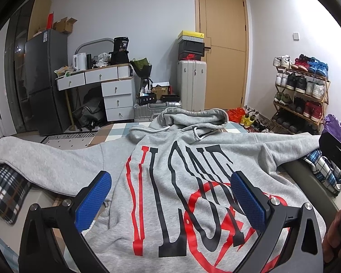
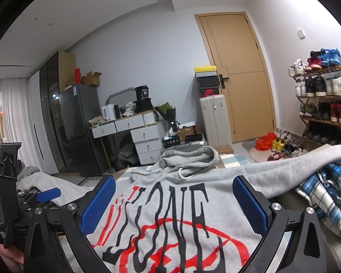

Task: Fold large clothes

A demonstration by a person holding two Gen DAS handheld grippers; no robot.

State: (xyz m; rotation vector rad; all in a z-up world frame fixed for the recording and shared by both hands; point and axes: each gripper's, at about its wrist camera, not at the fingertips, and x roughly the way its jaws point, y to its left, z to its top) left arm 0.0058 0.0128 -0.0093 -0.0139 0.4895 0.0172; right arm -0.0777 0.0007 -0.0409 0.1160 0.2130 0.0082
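A grey hoodie (image 1: pixel 193 159) with black and red lettering lies spread flat, print up, hood at the far end, sleeves stretched out to both sides. It also shows in the right wrist view (image 2: pixel 170 216). My left gripper (image 1: pixel 170 182) is open and empty, hovering above the lower chest of the hoodie. My right gripper (image 2: pixel 174 188) is open and empty, above the hoodie's front. The left gripper's body and one blue finger (image 2: pixel 48 193) show at the left edge of the right wrist view.
A dark plaid cloth (image 1: pixel 6 193) lies under the left sleeve, a blue plaid cloth (image 2: pixel 325 195) under the right sleeve. Beyond stand a white desk (image 1: pixel 97 79), fridge (image 1: pixel 43 79), suitcases (image 1: pixel 191 84), door and shoe rack (image 1: pixel 300 91).
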